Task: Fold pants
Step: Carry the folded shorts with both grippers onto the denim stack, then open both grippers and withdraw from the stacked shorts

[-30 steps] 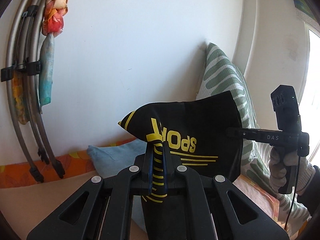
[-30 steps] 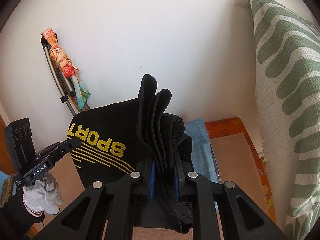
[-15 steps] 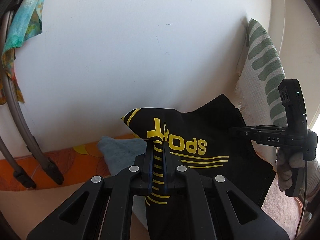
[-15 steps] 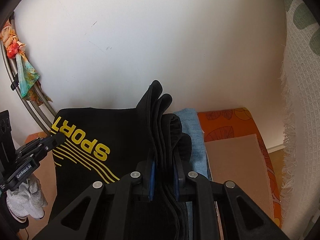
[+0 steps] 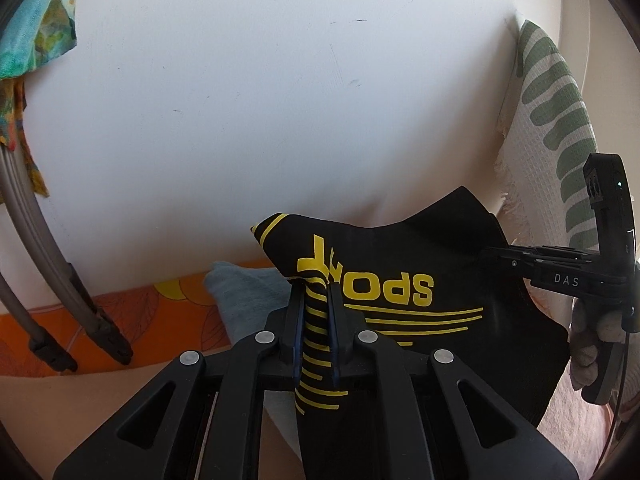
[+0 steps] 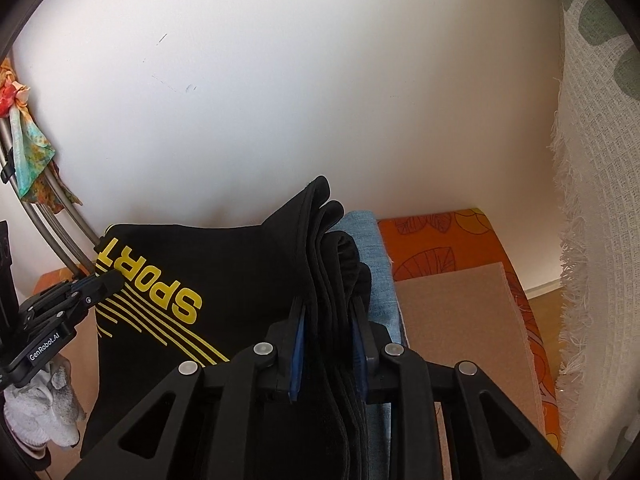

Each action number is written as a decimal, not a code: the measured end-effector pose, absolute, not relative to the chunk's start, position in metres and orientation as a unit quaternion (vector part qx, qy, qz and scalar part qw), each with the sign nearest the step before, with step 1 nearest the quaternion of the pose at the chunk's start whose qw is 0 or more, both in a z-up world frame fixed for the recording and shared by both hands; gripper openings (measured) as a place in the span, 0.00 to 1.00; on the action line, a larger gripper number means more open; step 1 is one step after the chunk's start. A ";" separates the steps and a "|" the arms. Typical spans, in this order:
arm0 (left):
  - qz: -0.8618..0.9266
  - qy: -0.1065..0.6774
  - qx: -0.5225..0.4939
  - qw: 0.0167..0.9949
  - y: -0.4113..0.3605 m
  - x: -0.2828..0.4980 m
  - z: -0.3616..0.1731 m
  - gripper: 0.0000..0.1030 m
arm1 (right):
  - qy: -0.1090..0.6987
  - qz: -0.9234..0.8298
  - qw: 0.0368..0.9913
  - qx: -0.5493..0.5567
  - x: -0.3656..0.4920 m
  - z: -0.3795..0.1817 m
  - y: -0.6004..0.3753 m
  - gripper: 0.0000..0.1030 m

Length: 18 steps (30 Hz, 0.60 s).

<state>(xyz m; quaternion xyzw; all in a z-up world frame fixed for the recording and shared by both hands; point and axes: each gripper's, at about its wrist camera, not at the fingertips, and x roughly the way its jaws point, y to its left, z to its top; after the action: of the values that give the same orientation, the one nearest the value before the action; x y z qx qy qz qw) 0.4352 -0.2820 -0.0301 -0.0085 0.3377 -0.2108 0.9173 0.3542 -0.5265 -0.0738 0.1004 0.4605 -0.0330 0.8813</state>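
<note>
Black pants with a yellow SPORT print and yellow stripes hang stretched in the air between my two grippers. My left gripper is shut on the striped corner of the pants. My right gripper is shut on a thick bunch of black layers of the pants. In the left wrist view the right gripper grips the far edge of the pants. In the right wrist view the left gripper holds the printed corner. The lower part of the pants is hidden behind the gripper bodies.
A folded blue garment lies below on an orange leaf-print cover with a tan mat. A white wall is close ahead. A green-patterned cushion stands at the right. Curved grey tubes with a colourful scarf lean at the left.
Both grippers have moved forward towards the wall with the pants still held. The blue garment and orange cover now lie closer below.
</note>
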 end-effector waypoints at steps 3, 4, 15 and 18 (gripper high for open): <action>-0.204 0.342 -0.023 0.917 -0.274 0.437 -0.027 0.13 | 0.457 -0.050 0.883 0.099 0.350 -0.069 -0.530 0.36; -0.205 0.343 -0.025 0.917 -0.273 0.437 -0.025 0.13 | 0.456 -0.053 0.883 0.102 0.348 -0.068 -0.531 0.36; -0.223 0.339 -0.020 0.914 -0.255 0.398 0.001 0.13 | 0.431 -0.071 0.894 0.102 0.303 -0.027 -0.516 0.47; -0.229 0.335 -0.015 0.914 -0.244 0.383 0.015 0.18 | 0.422 -0.070 0.897 0.108 0.281 -0.012 -0.509 0.48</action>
<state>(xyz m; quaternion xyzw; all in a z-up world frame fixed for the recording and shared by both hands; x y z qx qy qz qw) 0.3832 -0.2442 0.0152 -0.0154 0.3353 -0.2291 0.9137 0.2809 -0.5088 -0.0122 0.1078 0.4222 -0.0701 0.8973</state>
